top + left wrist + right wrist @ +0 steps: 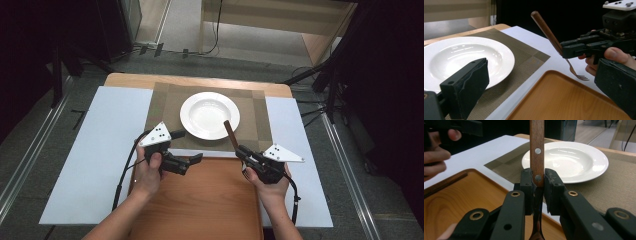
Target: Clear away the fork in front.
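Right now, from left to right, I see the white board [100,150] under everything, the woven placemat [165,107] with the empty white plate [209,115] on it, and the wooden tray [210,200] nearest me, nothing lying between plate and tray. My left gripper [187,150] hovers level over the tray's far left corner, jaws wide apart and empty. My right gripper [241,149], over the tray's far right corner, is clamped on the fork [231,132] at the handle's base, wooden handle slanting up toward the plate's rim, tines down just above the tray edge.
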Tool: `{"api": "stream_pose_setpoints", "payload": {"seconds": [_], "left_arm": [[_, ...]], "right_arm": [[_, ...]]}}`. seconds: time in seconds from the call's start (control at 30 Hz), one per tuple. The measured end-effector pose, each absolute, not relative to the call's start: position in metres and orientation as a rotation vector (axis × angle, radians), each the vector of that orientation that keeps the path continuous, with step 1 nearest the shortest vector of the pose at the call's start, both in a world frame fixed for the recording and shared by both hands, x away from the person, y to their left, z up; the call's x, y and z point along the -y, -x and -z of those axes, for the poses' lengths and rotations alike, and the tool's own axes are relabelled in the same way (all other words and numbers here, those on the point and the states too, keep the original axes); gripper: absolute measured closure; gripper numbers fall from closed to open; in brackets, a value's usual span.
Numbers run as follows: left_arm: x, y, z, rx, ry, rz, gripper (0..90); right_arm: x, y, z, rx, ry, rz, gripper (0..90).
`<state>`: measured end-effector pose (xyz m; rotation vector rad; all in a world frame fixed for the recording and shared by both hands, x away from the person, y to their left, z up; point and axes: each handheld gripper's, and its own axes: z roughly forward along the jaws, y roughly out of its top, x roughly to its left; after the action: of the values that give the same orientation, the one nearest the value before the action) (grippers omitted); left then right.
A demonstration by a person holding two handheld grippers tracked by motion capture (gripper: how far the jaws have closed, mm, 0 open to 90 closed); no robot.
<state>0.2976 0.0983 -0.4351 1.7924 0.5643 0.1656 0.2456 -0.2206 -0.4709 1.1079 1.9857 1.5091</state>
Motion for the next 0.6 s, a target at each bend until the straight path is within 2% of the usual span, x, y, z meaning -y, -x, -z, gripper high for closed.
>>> {"api": "stream_pose_setpoints", "payload": {"seconds": [0.1,0.2,0.27,0.43,0.5,0.6], "left_arm": [[-0.096,-0.298,0.434,-0.560,-1.741,-0.086,0.0],[-0.091,-0.299,0.430,-0.578,-1.741,-0.099,0.0],[-0.089,-0.299,0.429,-0.597,-1.751,-0.120,6.3],[-0.084,-0.300,0.430,-0.604,-1.750,-0.078,7.2],[-0.082,-0.301,0.430,-0.625,-1.753,-0.069,14.0],[-0.078,-0.301,0.431,-0.651,-1.747,-0.051,17.2]], "right_arm": [[0.217,-0.242,0.469,-1.991,-1.086,-1.516,77.3],[0.213,-0.241,0.468,-1.990,-1.069,-1.523,77.3],[0.210,-0.240,0.468,-1.993,-1.062,-1.534,77.3],[0.204,-0.236,0.467,-1.989,-1.042,-1.534,77.3],[0.202,-0.235,0.467,-1.983,-1.033,-1.532,77.3],[0.198,-0.234,0.467,-1.990,-1.019,-1.535,77.3]]}}
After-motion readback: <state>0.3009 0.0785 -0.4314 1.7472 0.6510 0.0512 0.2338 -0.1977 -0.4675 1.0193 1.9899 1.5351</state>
